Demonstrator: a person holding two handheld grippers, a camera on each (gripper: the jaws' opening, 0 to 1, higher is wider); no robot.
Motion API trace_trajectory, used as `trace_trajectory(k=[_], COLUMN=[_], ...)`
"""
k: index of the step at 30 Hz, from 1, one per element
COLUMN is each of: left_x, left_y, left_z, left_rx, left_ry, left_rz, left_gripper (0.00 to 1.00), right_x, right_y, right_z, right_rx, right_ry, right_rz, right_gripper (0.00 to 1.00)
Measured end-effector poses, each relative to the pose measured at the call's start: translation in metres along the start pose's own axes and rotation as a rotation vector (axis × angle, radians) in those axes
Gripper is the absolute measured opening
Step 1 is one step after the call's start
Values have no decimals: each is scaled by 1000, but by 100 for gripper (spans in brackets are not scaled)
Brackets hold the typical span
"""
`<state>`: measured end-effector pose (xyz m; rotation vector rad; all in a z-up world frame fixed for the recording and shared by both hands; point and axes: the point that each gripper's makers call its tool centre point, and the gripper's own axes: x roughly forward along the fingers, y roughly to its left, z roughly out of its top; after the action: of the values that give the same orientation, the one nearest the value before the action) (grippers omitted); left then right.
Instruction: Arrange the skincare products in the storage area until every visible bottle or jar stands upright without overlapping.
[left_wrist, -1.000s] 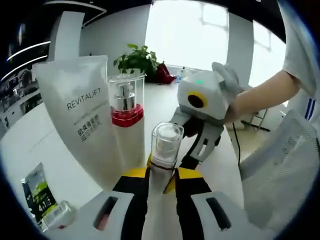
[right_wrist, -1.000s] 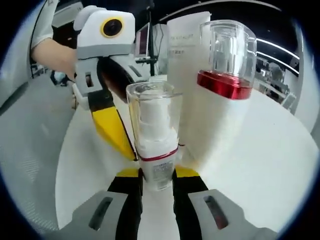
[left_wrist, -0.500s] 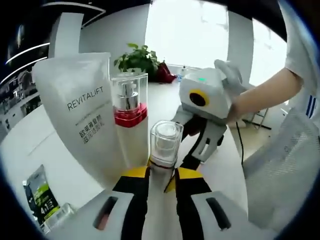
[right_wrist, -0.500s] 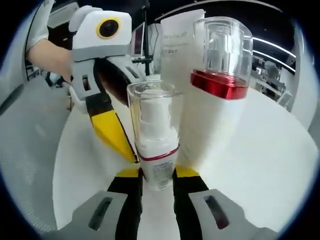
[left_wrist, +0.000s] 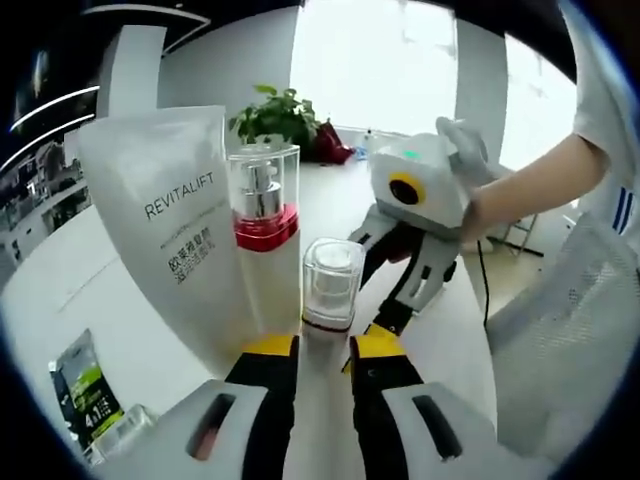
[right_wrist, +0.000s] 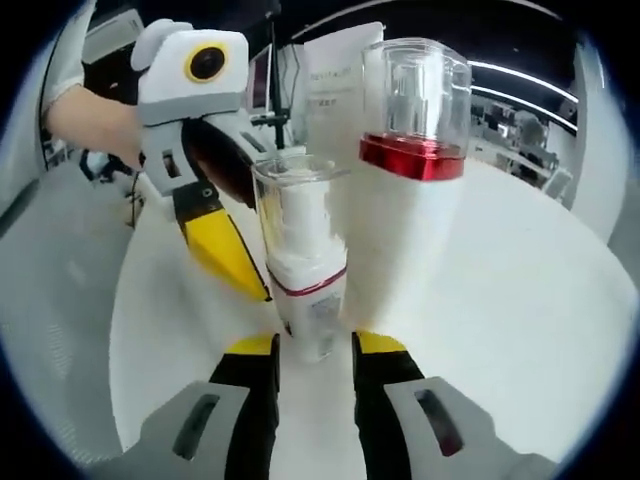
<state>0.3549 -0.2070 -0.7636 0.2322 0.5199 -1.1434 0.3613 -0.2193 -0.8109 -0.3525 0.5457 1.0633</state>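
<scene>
A small white bottle with a clear cap (left_wrist: 330, 285) (right_wrist: 305, 260) stands upright on the white table (left_wrist: 90, 290). My left gripper (left_wrist: 323, 345) is shut on its base. My right gripper (right_wrist: 315, 345) stands open, its yellow tips a little apart from the bottle's sides. In the left gripper view the right gripper (left_wrist: 392, 305) reaches in from the right. In the right gripper view the left gripper (right_wrist: 250, 275) comes in from the left. Just behind the small bottle stand a taller pump bottle with a red collar (left_wrist: 265, 235) (right_wrist: 415, 130) and a white REVITALIFT tube (left_wrist: 180, 230) (right_wrist: 335, 70).
A green and black sachet (left_wrist: 80, 395) lies flat near the table's front left. A potted plant (left_wrist: 275, 115) stands at the far side. A person's arm (left_wrist: 530, 190) and a mesh chair (left_wrist: 570, 330) are off the table's right edge.
My right gripper's jaws have spread off the small bottle and drawn back slightly. The left gripper keeps its hold, and the bottle stays upright.
</scene>
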Motion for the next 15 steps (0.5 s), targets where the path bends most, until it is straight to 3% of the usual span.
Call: trace_trajectory(k=[15], left_x=[1], left_y=[-2], left_z=[0], left_rx=[31], left_ry=[16], left_rz=[-19], left_gripper=[13], right_x=[-13], right_y=[13], right_z=[4], right_rx=[24], right_ry=[-11], right_rz=[-35], right_gripper=[29])
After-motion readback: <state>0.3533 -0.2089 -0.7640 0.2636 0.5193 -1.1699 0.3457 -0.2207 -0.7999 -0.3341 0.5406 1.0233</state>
